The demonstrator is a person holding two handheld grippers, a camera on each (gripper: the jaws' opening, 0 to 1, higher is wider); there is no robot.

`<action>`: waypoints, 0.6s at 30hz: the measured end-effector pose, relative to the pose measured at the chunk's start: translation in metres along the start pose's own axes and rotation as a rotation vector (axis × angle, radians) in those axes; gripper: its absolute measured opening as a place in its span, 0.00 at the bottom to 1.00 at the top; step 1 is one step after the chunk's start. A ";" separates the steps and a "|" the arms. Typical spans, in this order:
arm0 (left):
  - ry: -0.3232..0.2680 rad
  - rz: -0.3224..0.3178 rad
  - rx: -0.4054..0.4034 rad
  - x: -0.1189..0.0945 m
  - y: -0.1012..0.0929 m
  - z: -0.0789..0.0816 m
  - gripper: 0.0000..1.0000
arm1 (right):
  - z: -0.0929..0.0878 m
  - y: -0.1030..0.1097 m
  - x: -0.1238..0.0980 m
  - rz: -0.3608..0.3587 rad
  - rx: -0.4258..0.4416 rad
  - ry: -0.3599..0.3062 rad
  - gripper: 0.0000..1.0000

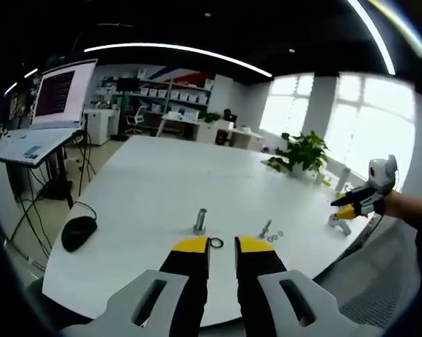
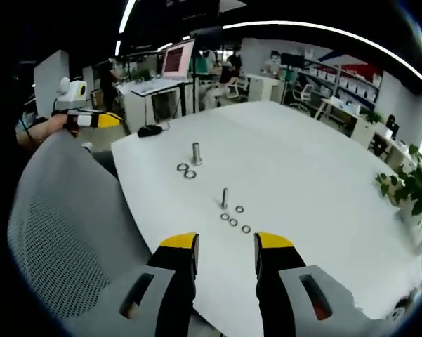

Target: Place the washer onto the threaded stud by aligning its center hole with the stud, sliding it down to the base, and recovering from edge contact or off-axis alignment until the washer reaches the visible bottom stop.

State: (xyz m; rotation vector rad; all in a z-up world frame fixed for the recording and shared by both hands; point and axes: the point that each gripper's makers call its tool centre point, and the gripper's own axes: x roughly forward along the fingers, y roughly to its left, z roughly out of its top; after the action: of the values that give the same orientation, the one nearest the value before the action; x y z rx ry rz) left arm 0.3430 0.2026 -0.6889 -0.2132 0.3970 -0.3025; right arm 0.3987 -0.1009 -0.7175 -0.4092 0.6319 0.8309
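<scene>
Studs: two on the white table (image 2: 316, 175). A thick stud (image 2: 195, 153) stands upright on the far side in the right gripper view, and a thin stud (image 2: 225, 198) stands nearer.
Large washers: two, the large washers (image 2: 186, 170) lying flat just beside the thick stud, touching or nearly touching each other.
Small washers: four, I make it. The small washers (image 2: 234, 220) lie scattered near the base of the thin stud, though they are tiny here and the count could be off.
On the studs: nothing threaded, both shafts bare; every washer is lying on the tabletop.
Edges: both studs sit near the table's near edge, where a grey mesh chair back (image 2: 63, 232) is pushed up close.
Open room: broad bare tabletop beyond the studs; a black mouse (image 1: 78, 232) sits by one corner, a potted plant (image 1: 303, 153) on the far side.
Left gripper (image 1: 223, 246): jaws narrowly parted, holding nothing, hanging above the table edge and pointing at the thick stud.
Right gripper (image 2: 226, 242): jaws parted wider, holding nothing, poised over the near edge short of the small washers.
</scene>
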 end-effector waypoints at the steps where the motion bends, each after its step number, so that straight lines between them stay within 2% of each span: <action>1: 0.001 0.000 -0.001 0.000 0.000 0.000 0.12 | 0.000 -0.001 0.004 0.007 -0.014 0.004 0.34; 9: 0.004 0.001 -0.007 0.000 0.001 -0.001 0.12 | -0.010 -0.008 0.038 0.125 0.005 0.080 0.33; 16: 0.010 0.012 -0.008 0.001 0.004 -0.002 0.12 | -0.025 -0.021 0.060 0.171 -0.073 0.172 0.32; 18: 0.026 -0.001 -0.034 0.002 0.001 -0.005 0.10 | -0.028 -0.023 0.067 0.184 -0.079 0.189 0.31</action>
State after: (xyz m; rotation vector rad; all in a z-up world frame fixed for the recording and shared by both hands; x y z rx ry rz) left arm 0.3428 0.2020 -0.6942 -0.2427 0.4275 -0.3001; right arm 0.4411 -0.0943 -0.7808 -0.5113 0.8231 1.0017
